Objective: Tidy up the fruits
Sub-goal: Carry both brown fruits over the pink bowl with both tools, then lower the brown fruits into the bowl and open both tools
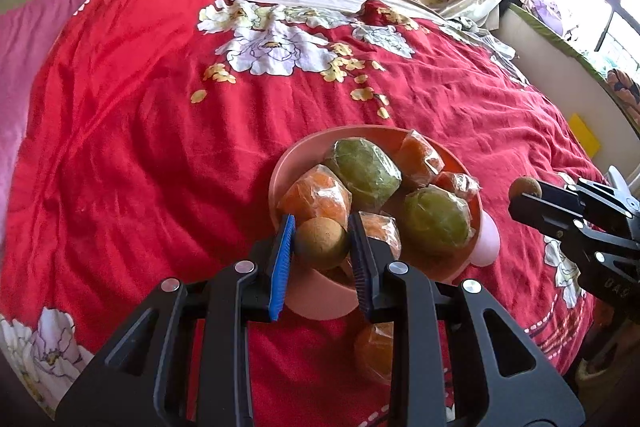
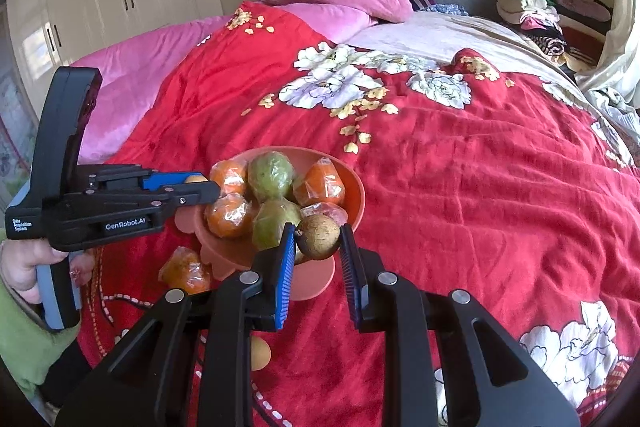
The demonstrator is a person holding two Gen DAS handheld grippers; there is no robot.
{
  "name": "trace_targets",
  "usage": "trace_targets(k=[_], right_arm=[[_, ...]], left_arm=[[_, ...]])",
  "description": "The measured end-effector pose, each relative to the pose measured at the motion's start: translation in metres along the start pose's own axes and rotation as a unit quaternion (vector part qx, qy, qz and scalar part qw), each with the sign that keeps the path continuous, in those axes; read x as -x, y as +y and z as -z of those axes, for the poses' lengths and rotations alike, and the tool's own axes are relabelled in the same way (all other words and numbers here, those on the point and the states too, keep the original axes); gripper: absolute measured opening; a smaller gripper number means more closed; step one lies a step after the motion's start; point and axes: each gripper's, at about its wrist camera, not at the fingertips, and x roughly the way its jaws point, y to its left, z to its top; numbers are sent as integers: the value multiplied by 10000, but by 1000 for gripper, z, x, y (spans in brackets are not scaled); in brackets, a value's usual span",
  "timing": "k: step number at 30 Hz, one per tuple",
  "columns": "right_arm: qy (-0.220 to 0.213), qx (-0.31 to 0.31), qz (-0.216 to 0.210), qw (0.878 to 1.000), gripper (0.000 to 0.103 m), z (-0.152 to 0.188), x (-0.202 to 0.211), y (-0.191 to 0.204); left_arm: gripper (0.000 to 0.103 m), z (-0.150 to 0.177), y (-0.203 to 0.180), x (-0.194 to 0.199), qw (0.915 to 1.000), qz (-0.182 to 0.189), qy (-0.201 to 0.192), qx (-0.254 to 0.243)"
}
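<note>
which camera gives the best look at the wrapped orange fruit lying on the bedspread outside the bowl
The right wrist view: the wrapped orange fruit lies in the open on the bedspread, just left of the bowl. In the left wrist view the same fruit is partly hidden behind a finger of the left gripper.

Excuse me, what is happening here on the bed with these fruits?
A person holds a claw in each hand over a pink fruit bowl on a red quilt. The left claw and right claw each grip a small brown fruit. One wrapped orange lies beside the bowl.
</note>
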Motion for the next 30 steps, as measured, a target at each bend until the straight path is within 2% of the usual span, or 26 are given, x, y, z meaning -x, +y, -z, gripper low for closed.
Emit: trace_targets(k=[18, 30], right_arm=[[197, 150, 36, 9997, 21, 2, -23, 7], [174, 150, 107, 9997, 22, 5, -29, 6]], left_arm=[[20, -4, 5, -9, 9998, 151, -120, -59], [20, -4, 5, -10, 9996, 210, -151, -110]])
